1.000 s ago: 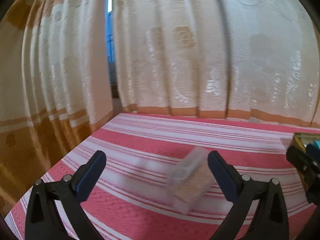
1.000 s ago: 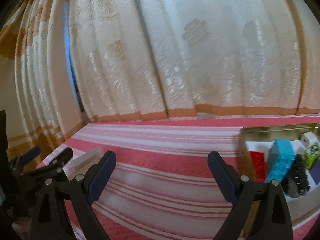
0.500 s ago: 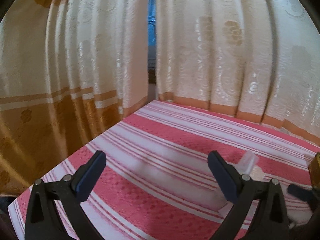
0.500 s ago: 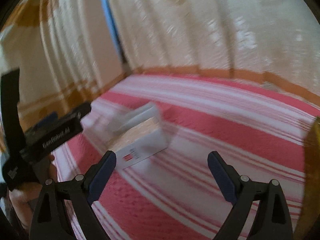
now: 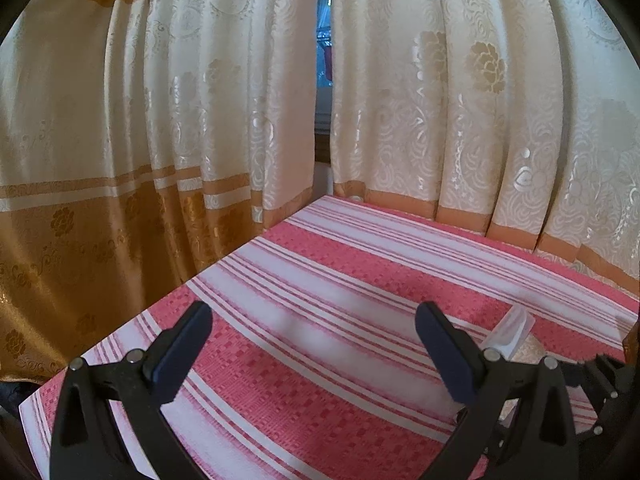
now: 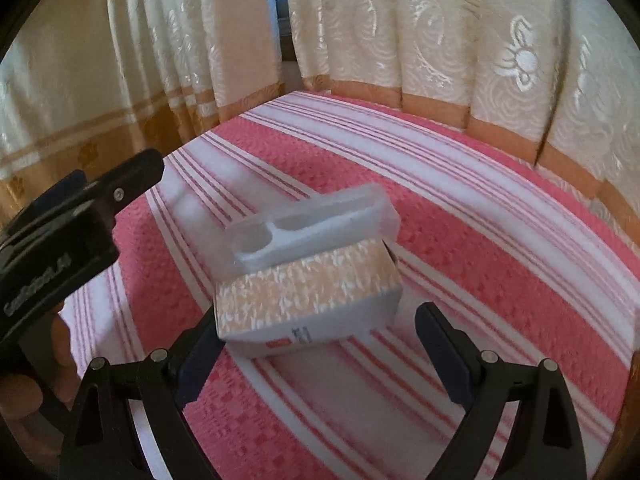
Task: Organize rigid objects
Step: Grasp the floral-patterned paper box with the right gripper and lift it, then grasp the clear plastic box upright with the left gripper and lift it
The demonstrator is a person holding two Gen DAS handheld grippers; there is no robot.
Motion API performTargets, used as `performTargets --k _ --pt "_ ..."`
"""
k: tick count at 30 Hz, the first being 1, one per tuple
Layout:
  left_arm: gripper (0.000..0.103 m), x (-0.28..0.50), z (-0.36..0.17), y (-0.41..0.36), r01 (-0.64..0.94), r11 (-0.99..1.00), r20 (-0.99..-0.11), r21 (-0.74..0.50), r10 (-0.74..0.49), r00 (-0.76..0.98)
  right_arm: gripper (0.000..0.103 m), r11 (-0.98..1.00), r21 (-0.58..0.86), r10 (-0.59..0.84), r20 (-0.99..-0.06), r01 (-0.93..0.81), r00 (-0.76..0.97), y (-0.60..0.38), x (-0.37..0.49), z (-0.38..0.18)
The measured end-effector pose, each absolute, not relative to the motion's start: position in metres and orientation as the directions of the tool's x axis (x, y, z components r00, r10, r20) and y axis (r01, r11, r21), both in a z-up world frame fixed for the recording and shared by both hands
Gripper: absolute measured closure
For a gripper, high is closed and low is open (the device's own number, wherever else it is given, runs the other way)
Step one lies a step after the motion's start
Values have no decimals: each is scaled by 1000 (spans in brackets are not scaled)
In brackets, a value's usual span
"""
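Note:
A small box [image 6: 308, 292] with a peach patterned top and white sides lies on the pink striped cloth [image 6: 460, 248]. A clear plastic insert tray [image 6: 312, 228] rests tilted against its far side. My right gripper [image 6: 316, 344] is open, just short of the box, which sits slightly ahead between the fingers. In the left wrist view only a corner of the plastic tray [image 5: 510, 330] shows behind the right finger. My left gripper [image 5: 312, 346] is open over bare cloth, with nothing between its fingers. The left gripper also shows at the left of the right wrist view.
Cream and gold curtains [image 5: 200, 120] hang close behind the table on the far and left sides. The cloth's left edge [image 5: 120, 320] drops off near the left gripper. A hand [image 6: 32, 376] holds the left gripper. A wooden rim [image 6: 634, 360] shows at the far right.
The right gripper has swung left and down from the tin of items to the box, which now sits close before its fingers. The left gripper has turned left, putting the box at its right edge.

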State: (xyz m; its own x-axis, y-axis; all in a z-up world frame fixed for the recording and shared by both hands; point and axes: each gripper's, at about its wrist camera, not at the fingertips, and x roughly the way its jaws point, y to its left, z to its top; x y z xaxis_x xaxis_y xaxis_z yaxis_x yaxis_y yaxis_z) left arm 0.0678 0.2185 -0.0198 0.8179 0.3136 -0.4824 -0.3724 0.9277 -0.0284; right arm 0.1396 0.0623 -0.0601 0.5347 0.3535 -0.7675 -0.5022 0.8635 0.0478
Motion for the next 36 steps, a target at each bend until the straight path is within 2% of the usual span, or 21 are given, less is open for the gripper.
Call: performTargets --k 3,6,14,16,20,26,28,32,36 --pt "0 69 -20 219 -370 928 -490 -29 310 815 9 854 69 373 -771 -515 516 63 142 -62" --pt "0 69 -20 220 -369 929 -491 -32 307 815 20 859 105 389 -772 -501 504 55 142 -63" --pt "0 69 -20 213 -324 945 -472 -34 271 839 20 899 142 381 -721 -414 579 16 127 -51" --pt "0 69 -18 205 -280 960 -455 -26 238 858 20 931 118 326 -695 -346 640 0 123 -45" --pt "0 71 -17 183 -106 993 -445 -43 76 892 20 979 59 188 -640 -196 745 -26 118 -35" --pt "1 87 -19 148 -3 999 -494 51 27 869 20 992 45 120 -588 -116 800 -43 116 -27" --pt "8 93 -21 139 22 997 -525 73 20 851 20 994 38 108 -581 -106 807 -45 116 -27" --pt "15 107 -27 128 54 995 -580 89 8 814 20 992 67 124 -595 -105 794 -46 120 -30" --pt "38 121 -37 120 82 992 -647 92 -3 762 20 991 84 133 -602 -104 787 -46 122 -31"
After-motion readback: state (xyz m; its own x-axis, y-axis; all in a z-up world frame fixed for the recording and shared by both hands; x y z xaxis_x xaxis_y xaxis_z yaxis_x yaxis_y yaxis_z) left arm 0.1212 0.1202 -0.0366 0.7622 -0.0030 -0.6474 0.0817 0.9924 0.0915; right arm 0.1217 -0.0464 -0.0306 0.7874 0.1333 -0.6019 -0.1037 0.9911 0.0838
